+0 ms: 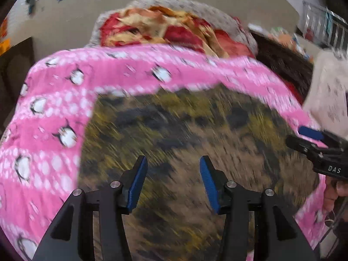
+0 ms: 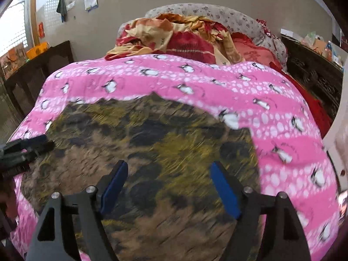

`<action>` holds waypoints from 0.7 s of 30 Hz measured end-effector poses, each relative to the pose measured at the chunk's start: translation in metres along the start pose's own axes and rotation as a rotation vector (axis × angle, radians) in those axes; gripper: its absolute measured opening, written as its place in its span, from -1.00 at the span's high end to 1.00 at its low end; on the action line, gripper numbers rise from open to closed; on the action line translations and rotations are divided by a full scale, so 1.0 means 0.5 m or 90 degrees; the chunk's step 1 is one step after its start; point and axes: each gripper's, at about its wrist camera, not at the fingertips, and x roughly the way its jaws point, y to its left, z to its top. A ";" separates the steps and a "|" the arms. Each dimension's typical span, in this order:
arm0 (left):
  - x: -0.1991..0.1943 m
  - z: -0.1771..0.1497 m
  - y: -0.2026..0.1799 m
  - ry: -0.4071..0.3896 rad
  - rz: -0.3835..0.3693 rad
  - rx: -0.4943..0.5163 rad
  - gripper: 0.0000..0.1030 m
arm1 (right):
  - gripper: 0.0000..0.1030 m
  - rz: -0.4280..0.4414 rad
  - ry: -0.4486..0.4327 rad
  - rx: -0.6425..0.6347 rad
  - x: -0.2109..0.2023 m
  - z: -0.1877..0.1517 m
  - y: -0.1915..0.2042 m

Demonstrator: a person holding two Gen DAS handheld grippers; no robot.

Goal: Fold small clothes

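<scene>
- Left wrist view: olive, brown and black patterned cloth garment, blurred, spread flat on the pink penguin-print quilt of the bed, presumably laid out so that edges can be taken for a fold.
- Left gripper over the near part of that garment, pointing steeply down at it; 2 blue-padded fingers parted, nothing between them, no cloth pinched.
- Right gripper entering at the right edge over the garment's right border; state not readable from this view.
- Heaped red and cream blanket against a grey floral pillow at the far end, well apart from the garment.
- Right wrist view: same patterned garment filling the middle, flat on the pink quilt, top edge jagged against the quilt.
- Right gripper tilted down over the garment's near half, jaws standing wide, empty.
- Left gripper seen at the left edge, beside the garment's left border.
- Both hands side by side, level with each other; judged a reach toward 2 edges before a fold, fold itself not yet made.
</scene>
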 end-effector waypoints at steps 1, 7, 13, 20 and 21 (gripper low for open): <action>0.014 -0.011 -0.006 0.016 0.002 0.001 0.42 | -0.59 -0.008 0.006 -0.002 0.005 -0.016 0.007; 0.040 -0.054 -0.006 0.007 -0.006 -0.007 0.31 | -0.64 -0.014 0.044 -0.016 0.066 -0.123 0.005; 0.044 -0.057 -0.008 0.001 -0.018 -0.006 0.21 | -0.72 -0.030 0.035 -0.016 0.073 -0.130 0.012; 0.042 -0.061 -0.008 0.002 -0.025 -0.005 0.12 | -0.73 -0.027 0.032 -0.012 0.068 -0.120 0.011; 0.043 -0.061 -0.010 0.002 -0.023 -0.002 0.11 | -0.73 -0.028 0.031 -0.013 0.068 -0.120 0.011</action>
